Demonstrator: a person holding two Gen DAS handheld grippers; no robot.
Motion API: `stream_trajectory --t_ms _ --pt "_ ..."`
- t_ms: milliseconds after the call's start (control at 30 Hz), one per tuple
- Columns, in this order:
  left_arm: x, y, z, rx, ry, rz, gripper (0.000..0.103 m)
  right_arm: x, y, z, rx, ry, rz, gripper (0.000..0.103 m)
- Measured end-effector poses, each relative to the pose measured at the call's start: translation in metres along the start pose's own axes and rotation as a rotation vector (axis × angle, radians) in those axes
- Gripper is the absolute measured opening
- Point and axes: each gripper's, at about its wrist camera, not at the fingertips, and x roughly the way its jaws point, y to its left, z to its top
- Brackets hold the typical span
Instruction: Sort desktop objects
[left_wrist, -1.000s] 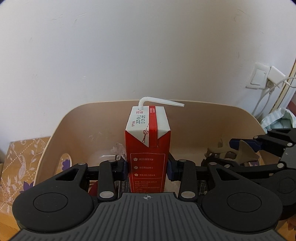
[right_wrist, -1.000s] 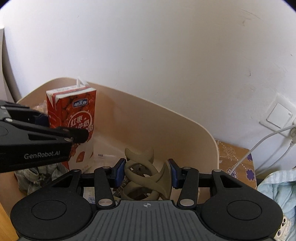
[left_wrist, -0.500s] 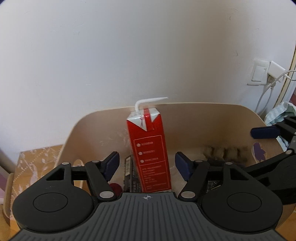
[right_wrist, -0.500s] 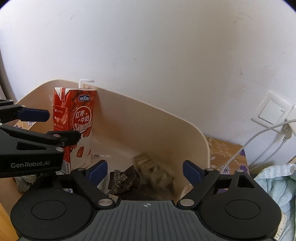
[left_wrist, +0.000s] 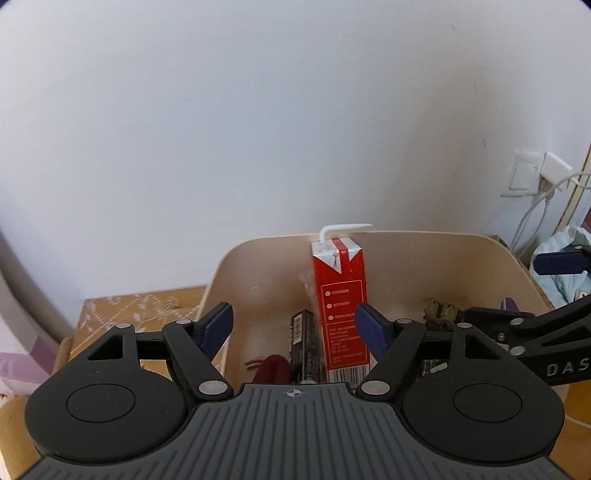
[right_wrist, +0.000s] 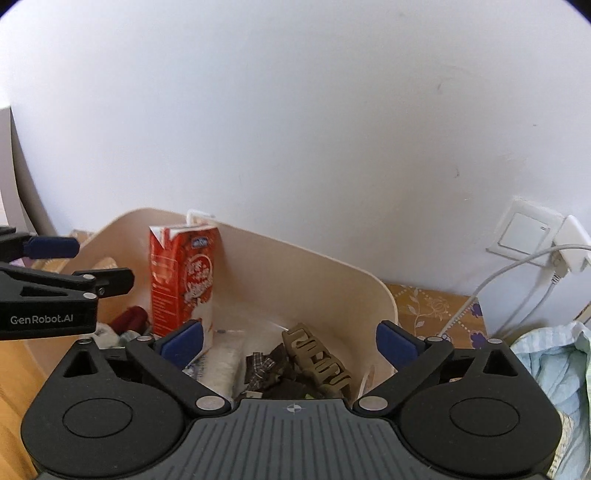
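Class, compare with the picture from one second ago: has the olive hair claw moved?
Yes. The hair claw has dropped out from between the right gripper pads, whose jaws have just been opening, and lies tipped on the bin floor.

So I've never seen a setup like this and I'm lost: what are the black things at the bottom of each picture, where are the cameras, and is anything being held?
They are two hand-held grippers, one in each of a person's hands, each with a camera looking out along its fingers. One picture is from the left gripper, the other from the right gripper. Both look into a beige bin by a white wall. In it stand a red milk carton with a straw and lie a tan hair clip and some wrappers. Nothing is held: both grippers have just opened and are empty.
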Motion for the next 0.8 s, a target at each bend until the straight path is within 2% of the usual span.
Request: stream_trajectory --t_ms 200,333,433,633,800 --pt "-0.054 0.009 -0.001 -0.032 0.001 0.009 0.074 -0.039 0.000 -0.003 0.014 -0.030 0.024 0.103" --pt "-0.085 0.004 -0.008 -0.050 -0.009 0.027 0.075 -0.078 -0.001 -0.010 0.026 -0.025 0.028 0.103" --pt "-0.113 0.001 -0.013 -0.066 -0.009 0.031 0.075 -0.112 0.002 -0.020 -0.013 -0.045 0.012 0.103" --pt "-0.166 -0.003 -0.028 -0.119 0.034 -0.027 0.075 -0.167 0.008 -0.040 0.004 -0.072 0.007 0.103" --pt "-0.212 -0.003 -0.054 -0.126 0.046 -0.059 0.075 -0.214 0.017 -0.064 0.034 -0.095 0.009 0.103"
